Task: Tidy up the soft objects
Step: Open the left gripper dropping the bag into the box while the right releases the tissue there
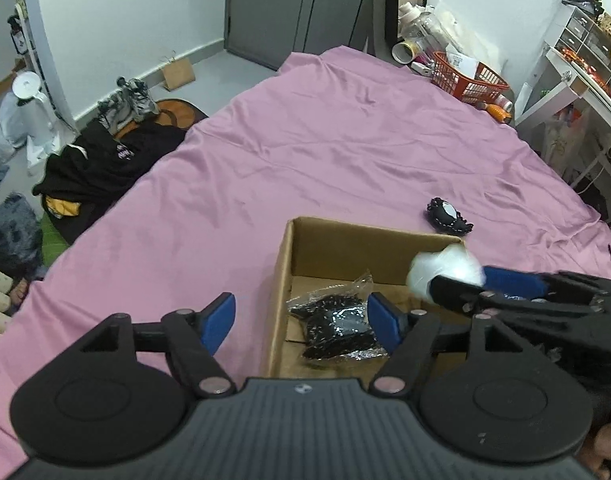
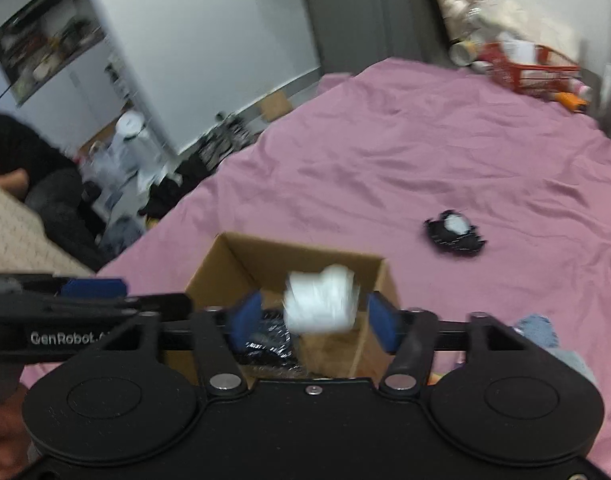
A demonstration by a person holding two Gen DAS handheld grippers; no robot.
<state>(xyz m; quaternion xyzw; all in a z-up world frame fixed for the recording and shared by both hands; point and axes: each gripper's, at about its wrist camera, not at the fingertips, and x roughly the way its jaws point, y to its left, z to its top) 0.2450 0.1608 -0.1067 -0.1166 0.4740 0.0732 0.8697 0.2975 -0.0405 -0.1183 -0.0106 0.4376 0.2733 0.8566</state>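
Far left, off the bed: a heap of dark clothes (image 1: 105, 160) on the floor, well apart from the work and probably no part of it. Next, the left gripper (image 1: 300, 312), jaws wide apart and holding nothing, hovering over the near-left corner of the cardboard box (image 1: 333, 248) on the pink bedsheet (image 1: 305, 140). Inside the box, one item already stowed: a black soft thing in a clear plastic bag (image 1: 337, 324), lying on the floor of the box. Just right of that, a white soft bundle (image 1: 445, 274), blurred, above the right half of the open box and between the pads of the right gripper (image 2: 314, 314). Pads spread, touching neither side of the bundle in the right wrist view, so judged let go and dropping in rather than clamped. Farther right, one piece not yet collected: a small black-and-white soft piece (image 1: 447, 216) on the sheet just beyond the box's far-right corner. Roughly two of three visible items dealt with, then. Bluish fabric (image 2: 541, 332) at the near right edge, possibly another one to go; cannot tell. Far right, an orange basket (image 1: 469, 76) with clutter at the head of the bed, well clear. Nothing between the box and the leftover piece but wrinkled sheet.
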